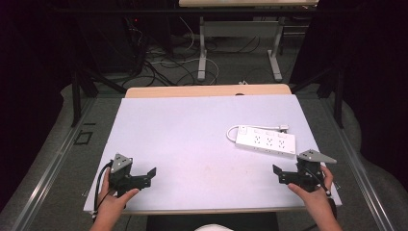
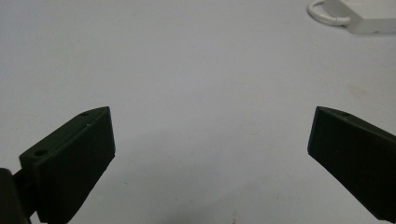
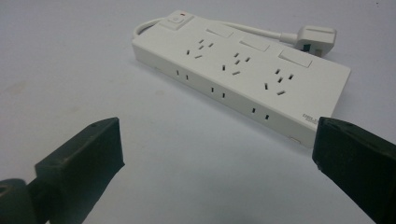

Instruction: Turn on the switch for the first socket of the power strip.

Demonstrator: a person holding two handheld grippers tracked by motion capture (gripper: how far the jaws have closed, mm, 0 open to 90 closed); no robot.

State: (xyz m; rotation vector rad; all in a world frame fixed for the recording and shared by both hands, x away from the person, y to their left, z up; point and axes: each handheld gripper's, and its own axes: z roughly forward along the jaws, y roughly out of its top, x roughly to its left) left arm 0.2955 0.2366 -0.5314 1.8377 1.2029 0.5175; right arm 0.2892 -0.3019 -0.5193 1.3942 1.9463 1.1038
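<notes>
A white power strip [image 1: 266, 142] with several sockets lies flat on the right side of the white table [image 1: 192, 130], its short cable and plug [image 1: 284, 127] curled behind it. In the right gripper view the power strip [image 3: 243, 70] sits just beyond the jaws, its plug [image 3: 316, 36] at the far right. My right gripper [image 1: 280, 174] rests near the front right edge, open and empty, a short way in front of the strip. Near the front left edge my left gripper [image 1: 150, 176] also stands open with nothing between its fingers; a corner of the strip [image 2: 364, 16] shows far off.
A wooden strip [image 1: 207, 90] borders the table's far edge. Beyond it stand a desk's metal legs [image 1: 202, 53] and loose cables [image 1: 163, 65] on the floor. Dark curtains hang at both sides.
</notes>
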